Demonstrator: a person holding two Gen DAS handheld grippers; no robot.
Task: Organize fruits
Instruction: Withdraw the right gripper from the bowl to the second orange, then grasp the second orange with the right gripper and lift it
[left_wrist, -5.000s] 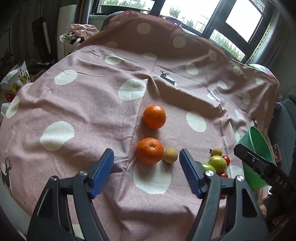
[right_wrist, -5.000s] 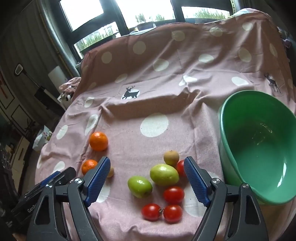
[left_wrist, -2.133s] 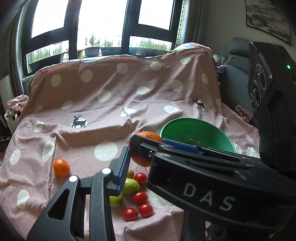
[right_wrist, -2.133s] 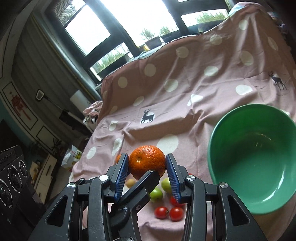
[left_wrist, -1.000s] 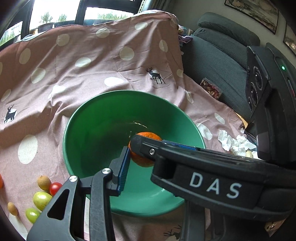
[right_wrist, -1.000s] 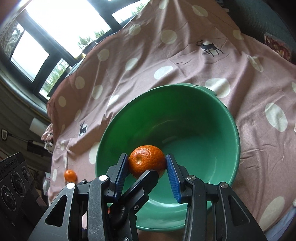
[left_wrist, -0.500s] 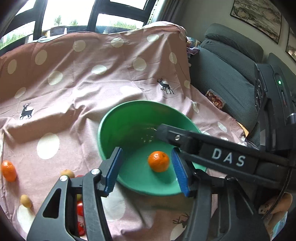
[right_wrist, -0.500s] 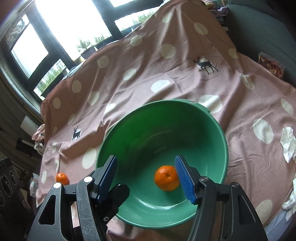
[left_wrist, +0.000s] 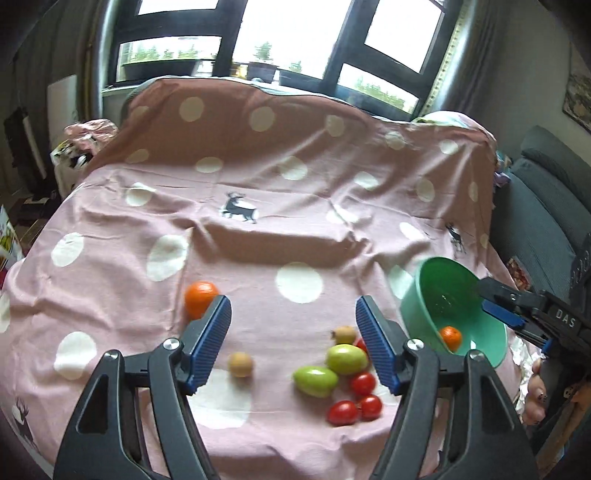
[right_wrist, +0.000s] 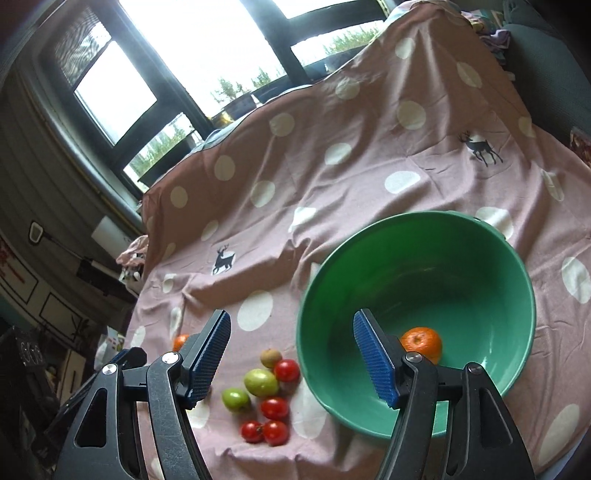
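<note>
Landmark = green bowl (right_wrist: 417, 258), sitting on pink polka-dot cloth (left_wrist: 258, 192). Far L of the bowl, a loose orange (left_wrist: 199, 297) lies on the cloth; in L wrist view its lower edge is cut off by the L gripper's (left_wrist: 293, 341) near blue pad, and in R wrist view only a sliver shows behind the R gripper's (right_wrist: 291, 356) L finger. L gripper's jaws are spread wide and opening, nothing btwn them but cloth and a small tan fruit (left_wrist: 240, 364) lying beneath, not gripped. Just L of the bowl sits the cluster: two green fruits (right_wrist: 260, 382), a small brownish fruit (right_wrist: 270, 357), and red cherry tomatoes (right_wrist: 274, 408); one tomato nearest the bowl is partly hidden behind the L gripper's R finger in L wrist view. Bowl contents: a single orange (right_wrist: 422, 343) low on the near inner wall, its L edge cut off by the R gripper's R finger. R gripper's jaws also parted and opening, holding nothing; the bowl's near rim shows btwn them. Bowl's near side is hidden by gripper frame. R of the bowl in L wrist view: R gripper's body, blurred, and part of a hand (left_wrist: 535, 391) at frame edge, hard to make out.
</note>
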